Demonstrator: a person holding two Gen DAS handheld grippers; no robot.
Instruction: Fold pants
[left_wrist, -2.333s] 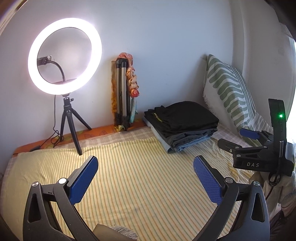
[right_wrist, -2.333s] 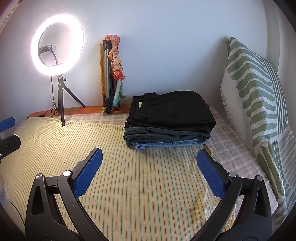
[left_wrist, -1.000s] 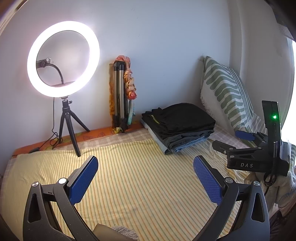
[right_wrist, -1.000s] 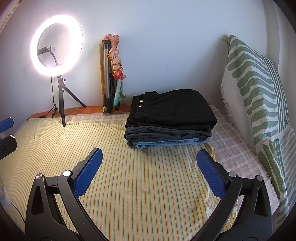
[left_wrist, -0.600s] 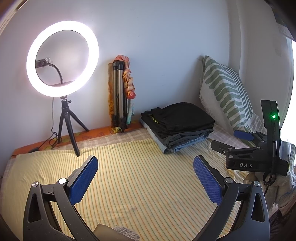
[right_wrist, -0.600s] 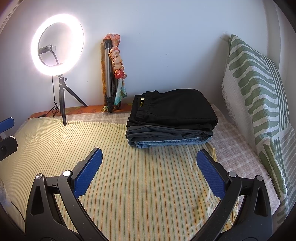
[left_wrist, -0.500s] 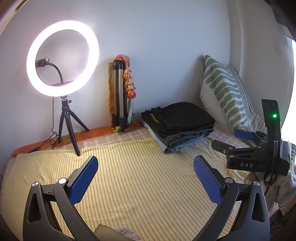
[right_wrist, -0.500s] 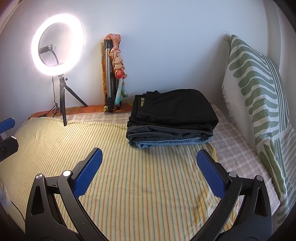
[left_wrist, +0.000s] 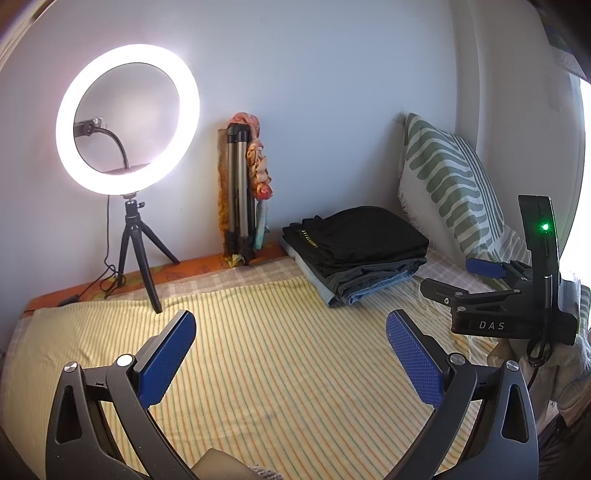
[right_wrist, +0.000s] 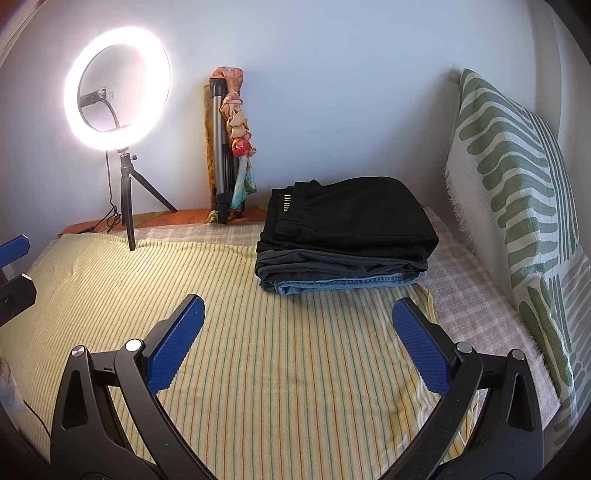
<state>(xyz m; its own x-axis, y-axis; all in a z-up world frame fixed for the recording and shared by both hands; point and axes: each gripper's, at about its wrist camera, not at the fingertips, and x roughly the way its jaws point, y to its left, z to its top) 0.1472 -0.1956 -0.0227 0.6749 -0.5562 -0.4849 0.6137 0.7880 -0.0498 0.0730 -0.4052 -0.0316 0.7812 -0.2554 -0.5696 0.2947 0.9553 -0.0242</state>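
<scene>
A stack of folded pants (right_wrist: 347, 236), black on top, grey and blue denim below, lies at the back of the bed on the yellow striped sheet (right_wrist: 277, 369). It also shows in the left wrist view (left_wrist: 354, 254). My left gripper (left_wrist: 290, 332) is open and empty above the sheet. My right gripper (right_wrist: 297, 321) is open and empty, a little in front of the stack. The right gripper also shows from the side in the left wrist view (left_wrist: 458, 280), right of the stack. A left fingertip (right_wrist: 14, 247) shows at the left edge of the right wrist view.
A lit ring light on a small tripod (left_wrist: 127, 122) stands at the back left. A folded tripod with a scarf (left_wrist: 243, 192) leans on the wall. A green-patterned pillow (right_wrist: 517, 206) stands along the right side. A grey object (left_wrist: 218, 465) lies at the sheet's near edge.
Both grippers have drifted only slightly; the view of the stack shifts a little. Both stay open and empty.
</scene>
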